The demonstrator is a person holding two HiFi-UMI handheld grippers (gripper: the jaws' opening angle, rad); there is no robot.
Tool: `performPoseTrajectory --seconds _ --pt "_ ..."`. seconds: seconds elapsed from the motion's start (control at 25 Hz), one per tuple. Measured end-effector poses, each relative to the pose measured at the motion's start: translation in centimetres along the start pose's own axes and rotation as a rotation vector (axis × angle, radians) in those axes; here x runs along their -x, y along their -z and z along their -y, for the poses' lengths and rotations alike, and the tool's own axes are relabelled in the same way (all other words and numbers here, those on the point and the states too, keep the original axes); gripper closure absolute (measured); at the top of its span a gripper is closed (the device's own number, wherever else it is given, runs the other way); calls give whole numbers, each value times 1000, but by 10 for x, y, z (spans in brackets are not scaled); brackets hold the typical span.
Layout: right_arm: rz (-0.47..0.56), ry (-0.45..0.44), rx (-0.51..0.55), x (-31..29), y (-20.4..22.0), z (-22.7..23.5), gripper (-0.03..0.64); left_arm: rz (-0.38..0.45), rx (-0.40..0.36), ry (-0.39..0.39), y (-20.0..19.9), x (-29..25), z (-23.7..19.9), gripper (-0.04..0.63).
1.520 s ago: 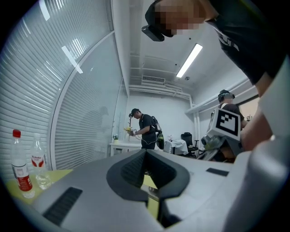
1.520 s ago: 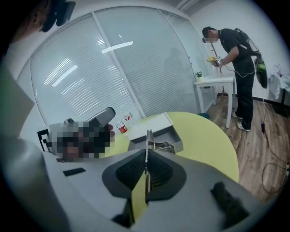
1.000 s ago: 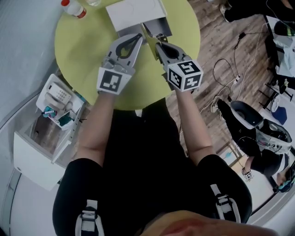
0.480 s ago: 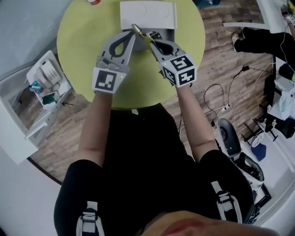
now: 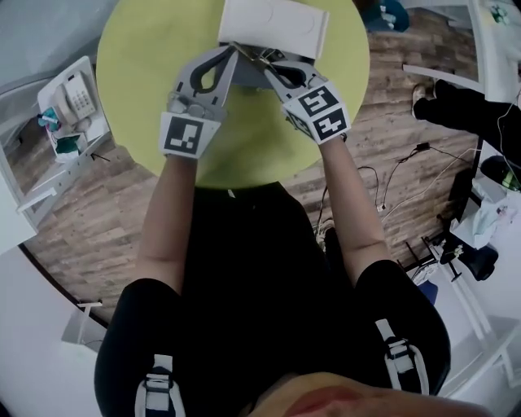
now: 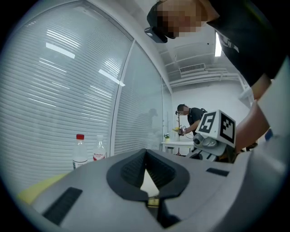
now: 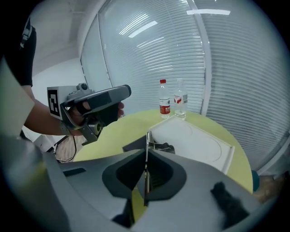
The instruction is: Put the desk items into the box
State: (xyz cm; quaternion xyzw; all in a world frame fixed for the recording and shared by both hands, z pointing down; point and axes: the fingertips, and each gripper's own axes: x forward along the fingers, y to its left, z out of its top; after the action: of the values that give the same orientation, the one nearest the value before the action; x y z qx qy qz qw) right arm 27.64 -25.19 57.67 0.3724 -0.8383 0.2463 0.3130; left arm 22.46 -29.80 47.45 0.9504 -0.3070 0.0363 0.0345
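A white box lies at the far side of the round yellow-green table, its flat lid beside the dark opening. My right gripper is shut on a thin metal strip that stands on edge between its pads, right at the box's near rim. A small black item sits just behind the strip; I cannot tell what it is. My left gripper hovers close beside the right, tips touching, with nothing visible between them.
Two clear bottles stand at the table's far edge. A white cabinet with a telephone stands left of the table. Cables lie on the wooden floor to the right. Another person works in the background.
Both grippers have moved forward and down to the box's near rim. The right gripper has rolled, carrying the metal strip with it. The head view has swung round.
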Motion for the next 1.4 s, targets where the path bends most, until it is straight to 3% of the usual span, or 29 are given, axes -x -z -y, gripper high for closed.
performPoseTrajectory --seconds 0.16,0.36,0.88,1.08,1.24,1.4 --pt "-20 -68 72 -7 2 -7 591 -1 5 -49 6 1 -2 583" --pt "-42 -54 205 -5 -1 -4 592 7 12 -91 9 0 -2 583" --pt "-160 -101 197 -42 48 1 591 -6 14 -136 17 11 4 583" --pt "-164 -64 180 -49 53 10 586 -13 12 -141 18 13 3 583" --pt "-171 -19 161 -50 53 18 503 7 19 -139 15 13 3 583" --pt "-172 24 151 -45 52 26 477 4 14 -129 13 14 5 583"
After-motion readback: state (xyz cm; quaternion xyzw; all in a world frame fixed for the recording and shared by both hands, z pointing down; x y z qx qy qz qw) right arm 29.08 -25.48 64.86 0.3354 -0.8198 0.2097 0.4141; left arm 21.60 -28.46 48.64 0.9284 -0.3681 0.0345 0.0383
